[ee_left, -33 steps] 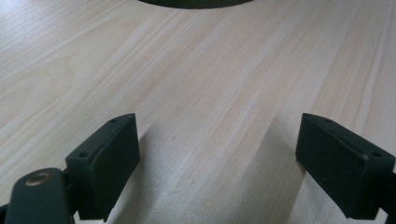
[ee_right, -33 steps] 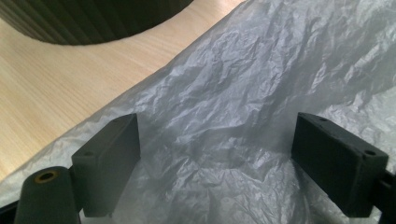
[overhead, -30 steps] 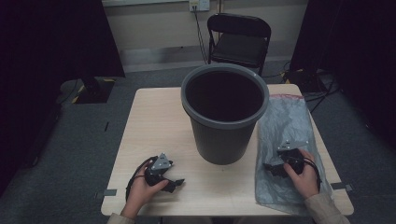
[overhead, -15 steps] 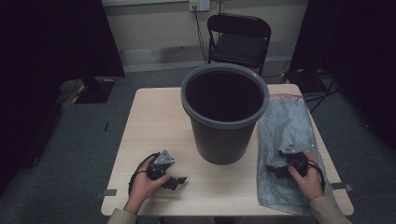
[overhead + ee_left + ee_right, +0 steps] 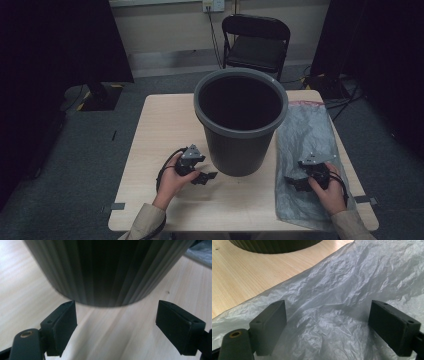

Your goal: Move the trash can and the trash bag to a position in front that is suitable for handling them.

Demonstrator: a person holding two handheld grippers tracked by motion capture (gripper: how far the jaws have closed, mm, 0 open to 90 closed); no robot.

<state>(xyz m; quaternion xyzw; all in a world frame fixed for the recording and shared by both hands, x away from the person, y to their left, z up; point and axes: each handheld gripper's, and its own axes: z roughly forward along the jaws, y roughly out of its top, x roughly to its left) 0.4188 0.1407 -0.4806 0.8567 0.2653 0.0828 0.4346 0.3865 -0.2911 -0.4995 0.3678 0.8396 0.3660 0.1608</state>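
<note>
Lying flat on the table's [image 5: 165, 120] right side, the bag [image 5: 305, 135] sits just right of the bin [image 5: 240, 125]. Right gripper [image 5: 295, 182] hovers over its near end, jaws wide, gripping nothing. Left gripper [image 5: 207, 176] faces the bin's base, jaws wide, just narrowed slightly, empty.

bin [image 5: 105, 270] top cut off in left gripper view, bag's [image 5: 307, 150] far-left part hidden behind bin

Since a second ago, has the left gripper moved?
Yes. The left gripper has slid along the table toward the grey bin.
</note>
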